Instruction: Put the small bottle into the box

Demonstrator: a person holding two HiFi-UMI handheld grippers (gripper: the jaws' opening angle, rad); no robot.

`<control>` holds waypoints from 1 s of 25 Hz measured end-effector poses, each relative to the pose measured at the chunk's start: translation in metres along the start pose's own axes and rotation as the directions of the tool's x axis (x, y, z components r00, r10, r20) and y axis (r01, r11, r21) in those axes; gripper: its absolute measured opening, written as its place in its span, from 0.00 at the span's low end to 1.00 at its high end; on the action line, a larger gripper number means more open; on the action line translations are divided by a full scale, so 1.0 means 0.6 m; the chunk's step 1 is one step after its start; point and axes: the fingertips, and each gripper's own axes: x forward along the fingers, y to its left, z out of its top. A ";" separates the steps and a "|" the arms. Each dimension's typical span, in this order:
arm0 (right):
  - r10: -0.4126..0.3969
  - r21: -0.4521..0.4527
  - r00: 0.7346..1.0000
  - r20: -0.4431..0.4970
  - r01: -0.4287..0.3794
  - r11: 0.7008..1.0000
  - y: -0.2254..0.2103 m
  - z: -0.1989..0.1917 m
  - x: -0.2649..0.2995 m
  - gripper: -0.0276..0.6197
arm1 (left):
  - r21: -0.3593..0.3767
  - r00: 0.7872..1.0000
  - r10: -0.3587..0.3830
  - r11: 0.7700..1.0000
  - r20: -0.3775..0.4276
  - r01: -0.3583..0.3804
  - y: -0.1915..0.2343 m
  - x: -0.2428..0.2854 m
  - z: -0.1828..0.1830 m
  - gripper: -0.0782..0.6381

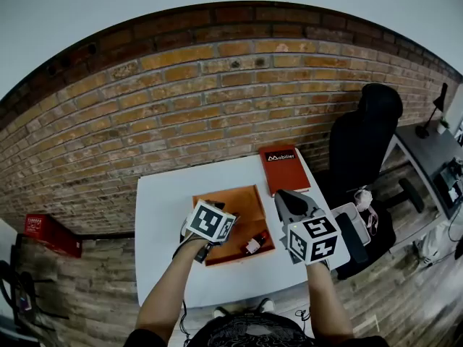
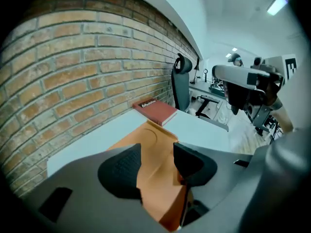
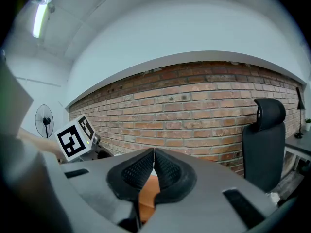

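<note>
Even, soft light fills all three views, with no hard shadows. In the head view the white surface (image 1: pixel 159 215) is bright, and heavy fisheye bending arches the brick wall (image 1: pixel 217 100). Both gripper views go black at the corners. A ceiling strip light (image 3: pixel 39 18) glows at 10 o'clock in the right gripper view; a second ceiling lamp (image 2: pixel 277 4) glares at 1 o'clock in the left gripper view. Close up, the left tongs (image 2: pixel 158 166) and right tongs (image 3: pixel 153 166) look soft — slightly out of focus.
</note>
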 end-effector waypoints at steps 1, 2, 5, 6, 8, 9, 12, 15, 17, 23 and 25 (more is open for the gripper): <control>0.004 -0.002 1.000 0.002 -0.004 1.000 0.002 0.002 0.001 0.08 | -0.005 0.999 0.023 1.000 0.031 -0.023 0.011 -0.014 0.007 0.42; 0.007 -0.003 1.000 0.004 -0.007 1.000 0.005 0.004 0.002 0.08 | -0.020 0.997 0.039 0.999 0.064 -0.038 0.020 -0.028 0.013 0.42; 0.017 -0.009 1.000 0.011 -0.017 1.000 0.012 0.011 0.006 0.08 | -0.098 0.984 0.069 0.994 0.165 -0.054 0.044 -0.072 0.031 0.41; 0.020 -0.011 1.000 0.013 -0.020 1.000 0.014 0.013 0.007 0.08 | -0.115 0.978 0.083 0.992 0.193 -0.062 0.050 -0.085 0.036 0.41; 0.025 -0.013 1.000 0.017 -0.025 1.000 0.017 0.016 0.008 0.08 | -0.130 0.965 0.115 0.988 0.237 -0.086 0.061 -0.109 0.043 0.40; 0.027 -0.015 0.999 0.019 -0.027 1.000 0.019 0.019 0.008 0.08 | -0.135 0.958 0.130 0.986 0.257 -0.097 0.066 -0.121 0.045 0.40; 0.030 -0.019 0.999 0.030 -0.029 0.999 0.021 0.027 0.004 0.08 | -0.162 0.932 0.152 0.981 0.329 -0.103 0.075 -0.163 0.052 0.39; 0.027 -0.018 0.999 0.041 -0.026 0.999 0.018 0.034 -0.002 0.08 | -0.188 0.890 0.185 0.975 0.416 -0.115 0.083 -0.207 0.060 0.38; 0.025 -0.015 0.999 0.047 -0.024 1.000 0.017 0.037 -0.006 0.08 | -0.202 0.862 0.232 0.967 0.450 -0.155 0.094 -0.232 0.061 0.35; 0.014 -0.048 0.998 0.058 -0.011 0.999 0.008 0.050 -0.015 0.08 | -0.257 0.798 0.325 0.941 0.508 -0.220 0.121 -0.276 0.055 0.29; 0.014 -0.048 0.998 0.062 -0.011 0.999 0.003 0.054 -0.018 0.08 | -0.252 0.776 0.364 0.930 0.516 -0.269 0.125 -0.285 0.054 0.25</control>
